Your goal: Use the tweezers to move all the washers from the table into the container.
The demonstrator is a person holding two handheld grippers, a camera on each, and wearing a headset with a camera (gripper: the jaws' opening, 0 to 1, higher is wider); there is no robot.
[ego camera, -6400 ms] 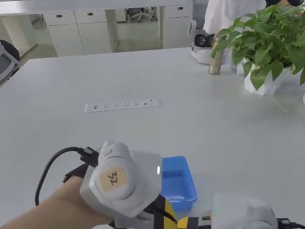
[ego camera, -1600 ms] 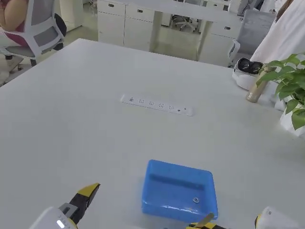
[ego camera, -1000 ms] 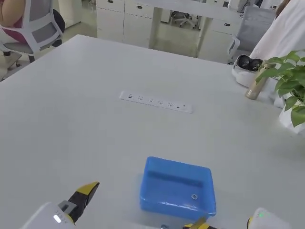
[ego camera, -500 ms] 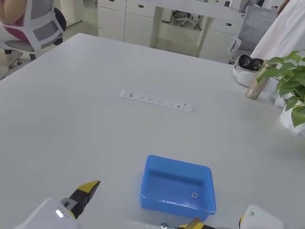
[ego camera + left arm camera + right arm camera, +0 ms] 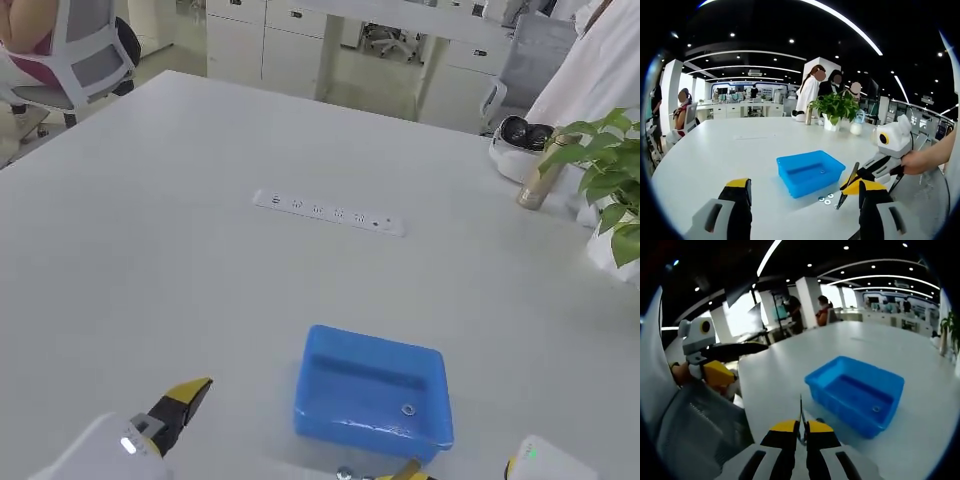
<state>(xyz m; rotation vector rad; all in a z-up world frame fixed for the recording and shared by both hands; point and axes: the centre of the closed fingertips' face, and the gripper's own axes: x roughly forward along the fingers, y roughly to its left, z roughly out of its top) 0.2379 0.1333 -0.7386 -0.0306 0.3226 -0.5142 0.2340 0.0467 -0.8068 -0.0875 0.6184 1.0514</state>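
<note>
While the right gripper (image 5: 802,426) is clamped on the tweezers (image 5: 800,410), with its yellow-tipped jaws pressed against the thin blades, the left gripper (image 5: 802,184) is held with its jaws spread wide and nothing between them. Whether the tweezer tips are pressed together or pinching anything cannot be told. In the left gripper view the tips are seen close beside a few washers (image 5: 825,200), which lie on the white table (image 5: 715,150) just beside the wall of the blue container (image 5: 810,172) that faces the grippers. A single washer (image 5: 407,409) is seen lying inside the container. A power strip (image 5: 328,213) is seen farther back on the table, well apart from the container, and a potted plant (image 5: 610,170) at the right edge.
</note>
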